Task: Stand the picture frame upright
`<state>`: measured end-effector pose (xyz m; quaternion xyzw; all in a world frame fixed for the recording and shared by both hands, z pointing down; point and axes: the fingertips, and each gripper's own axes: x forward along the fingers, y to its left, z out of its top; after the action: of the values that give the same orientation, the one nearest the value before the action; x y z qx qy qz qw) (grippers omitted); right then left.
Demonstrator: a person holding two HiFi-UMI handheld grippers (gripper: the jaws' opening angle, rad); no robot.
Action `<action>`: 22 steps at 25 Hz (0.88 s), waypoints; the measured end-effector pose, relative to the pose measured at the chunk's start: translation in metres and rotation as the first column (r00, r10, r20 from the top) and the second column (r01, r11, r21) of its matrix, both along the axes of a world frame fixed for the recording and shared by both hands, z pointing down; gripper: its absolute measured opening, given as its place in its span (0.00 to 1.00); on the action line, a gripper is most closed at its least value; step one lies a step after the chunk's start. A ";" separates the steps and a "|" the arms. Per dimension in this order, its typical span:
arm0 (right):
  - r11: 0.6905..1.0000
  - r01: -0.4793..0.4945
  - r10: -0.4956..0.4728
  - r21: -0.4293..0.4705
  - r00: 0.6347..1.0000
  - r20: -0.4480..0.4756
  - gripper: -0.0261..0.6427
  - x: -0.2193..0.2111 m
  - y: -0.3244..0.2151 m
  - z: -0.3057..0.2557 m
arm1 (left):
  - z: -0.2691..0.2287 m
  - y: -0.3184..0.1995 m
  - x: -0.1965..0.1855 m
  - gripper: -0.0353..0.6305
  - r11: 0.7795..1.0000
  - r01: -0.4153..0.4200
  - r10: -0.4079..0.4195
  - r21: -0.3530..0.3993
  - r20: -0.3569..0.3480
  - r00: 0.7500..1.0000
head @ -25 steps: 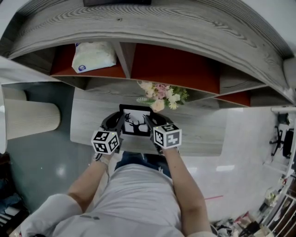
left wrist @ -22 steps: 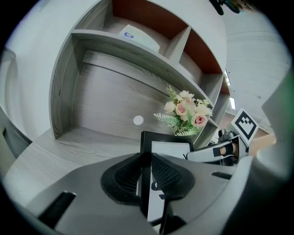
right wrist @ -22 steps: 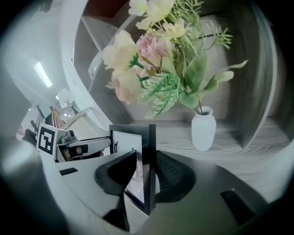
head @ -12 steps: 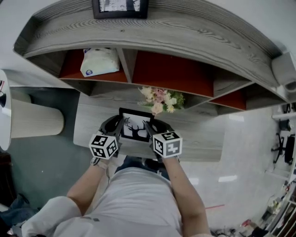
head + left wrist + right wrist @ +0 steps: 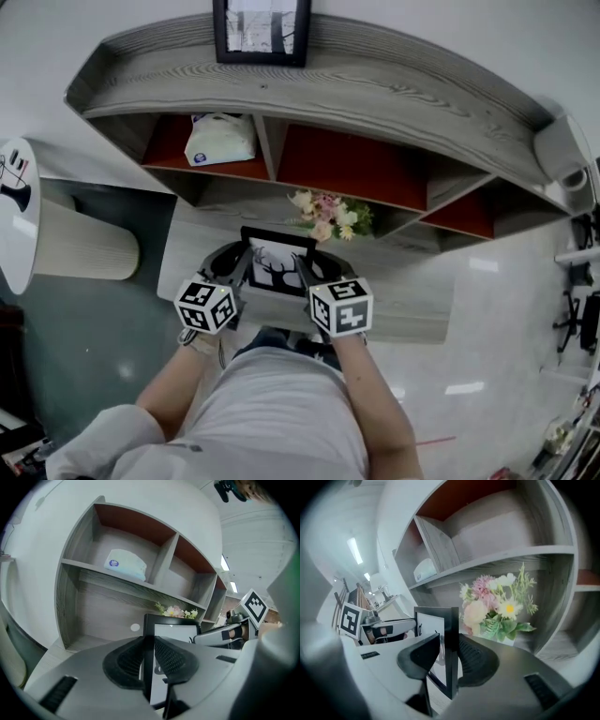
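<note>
3 red-backed cubbies (image 5: pixel 354 167) above grey-wood desk (image 5: pixel 412 281)

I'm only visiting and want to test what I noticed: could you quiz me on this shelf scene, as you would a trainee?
1. The frame is clamped by: A the left hand-held gripper alone, B the right hand-held gripper alone, C both?
2. True or false: the flowers stand on top of the shelf.
3. What animal shows in the frame?

Key: 1 C, one on each side edge. 2 False, they stand on the lower board, beyond the frame. 3 A deer with antlers.
</note>
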<state>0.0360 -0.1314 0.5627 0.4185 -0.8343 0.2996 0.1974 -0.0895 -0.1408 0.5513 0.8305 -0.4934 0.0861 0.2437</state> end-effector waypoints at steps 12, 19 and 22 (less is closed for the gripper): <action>0.994 -0.008 0.006 0.108 1.000 0.014 0.22 0.017 -0.013 -0.089 | -0.095 -0.009 0.018 0.16 0.994 -0.047 0.044 0.101 0.036 0.998; 0.976 -0.031 0.031 0.215 1.000 0.002 0.22 0.032 -0.022 -0.151 | -0.155 -0.019 0.033 0.16 0.981 -0.081 0.075 0.177 0.041 0.996; 0.967 -0.042 0.040 0.250 0.999 0.012 0.22 0.037 -0.025 -0.176 | -0.182 -0.023 0.039 0.16 0.971 -0.100 0.088 0.217 0.061 0.994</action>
<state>0.0734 -0.1560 0.3863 0.4563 -0.8573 0.1974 0.1338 -0.0506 -0.1639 0.3693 0.8723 -0.4660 0.0638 0.1335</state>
